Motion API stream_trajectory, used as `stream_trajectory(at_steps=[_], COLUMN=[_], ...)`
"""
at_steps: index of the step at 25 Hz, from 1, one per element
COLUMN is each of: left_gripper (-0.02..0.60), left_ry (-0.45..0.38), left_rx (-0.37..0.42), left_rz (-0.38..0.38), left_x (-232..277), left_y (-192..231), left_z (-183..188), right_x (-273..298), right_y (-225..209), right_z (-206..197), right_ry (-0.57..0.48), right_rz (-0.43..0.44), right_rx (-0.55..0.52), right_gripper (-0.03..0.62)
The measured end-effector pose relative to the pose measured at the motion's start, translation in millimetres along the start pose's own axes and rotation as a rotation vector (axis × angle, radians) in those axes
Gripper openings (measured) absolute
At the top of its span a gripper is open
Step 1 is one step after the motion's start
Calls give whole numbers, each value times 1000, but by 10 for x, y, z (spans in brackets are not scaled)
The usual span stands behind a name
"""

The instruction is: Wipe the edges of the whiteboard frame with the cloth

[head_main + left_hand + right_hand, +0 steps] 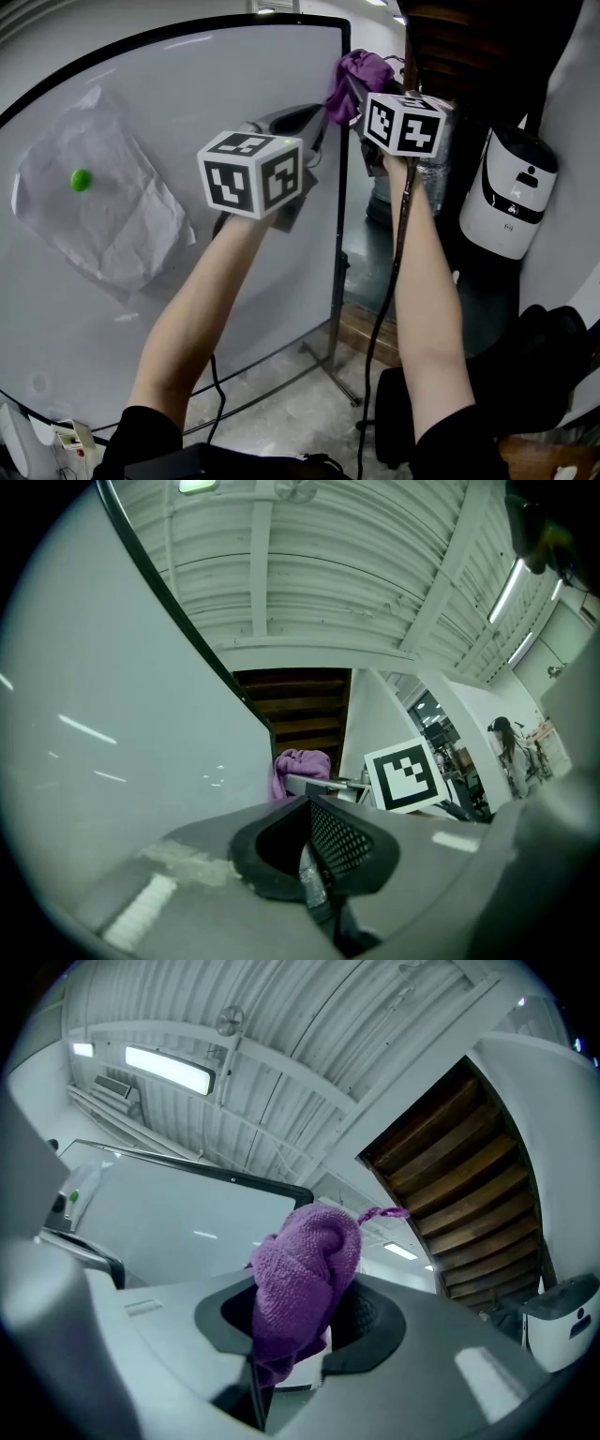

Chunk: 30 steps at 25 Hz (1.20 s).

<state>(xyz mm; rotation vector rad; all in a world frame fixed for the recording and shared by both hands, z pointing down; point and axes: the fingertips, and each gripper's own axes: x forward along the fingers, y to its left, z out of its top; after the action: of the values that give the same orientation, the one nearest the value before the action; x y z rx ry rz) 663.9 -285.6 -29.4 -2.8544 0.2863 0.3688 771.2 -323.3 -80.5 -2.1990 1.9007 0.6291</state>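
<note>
R tongs [292, 1335] clamp the purple cloth [362, 75] w/ a wad left poking out front, up at the whiteboard frame's [342, 187] top-right corner, ready to rub the edge. L tongs [314, 855] closed, empty, by the right edge, prob. steadying the board.

Overhead, a ribbed white ceiling [309, 1044] with a lit strip lamp [169, 1070]. To the right, dark wooden stair treads [459, 1185] seen from below, with a white appliance [509, 192] beside a pale wall [574, 103]. Underfoot, grey concrete floor [300, 417], edged by a low wooden step [367, 333].
</note>
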Motion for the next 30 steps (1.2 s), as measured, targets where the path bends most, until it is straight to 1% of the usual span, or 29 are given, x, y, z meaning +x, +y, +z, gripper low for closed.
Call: stream_trajectory(at_steps=[5, 8, 11, 15, 20, 24, 30], left_gripper=[3, 3, 3, 3, 3, 3, 3], left_ry=[29, 34, 33, 46, 74, 74, 95], left_rx=[-19, -42, -49, -64, -48, -81, -104], left_rz=[-11, -23, -42, -48, -52, -54, -64], left_x=[-11, -22, -39, -60, -82, -104, -148], left_y=[-40, -71, -125, -137, -149, -149, -265], left_z=[-226, -335, -422, -576, -783, -912, -1137], right_x=[-78, -139, -199, -260, -346, -427, -596], right_y=[20, 18, 20, 52, 99, 140, 195], right_z=[-233, -373, -517, -723, -925, -1117, -1496], right_ry=[30, 47, 64, 82, 101, 117, 158], right_rz=[4, 2, 0, 6, 17, 16, 17], right_rx=[4, 9, 20, 33, 33, 40, 72], right_gripper=[150, 150, 150, 150, 150, 150, 150])
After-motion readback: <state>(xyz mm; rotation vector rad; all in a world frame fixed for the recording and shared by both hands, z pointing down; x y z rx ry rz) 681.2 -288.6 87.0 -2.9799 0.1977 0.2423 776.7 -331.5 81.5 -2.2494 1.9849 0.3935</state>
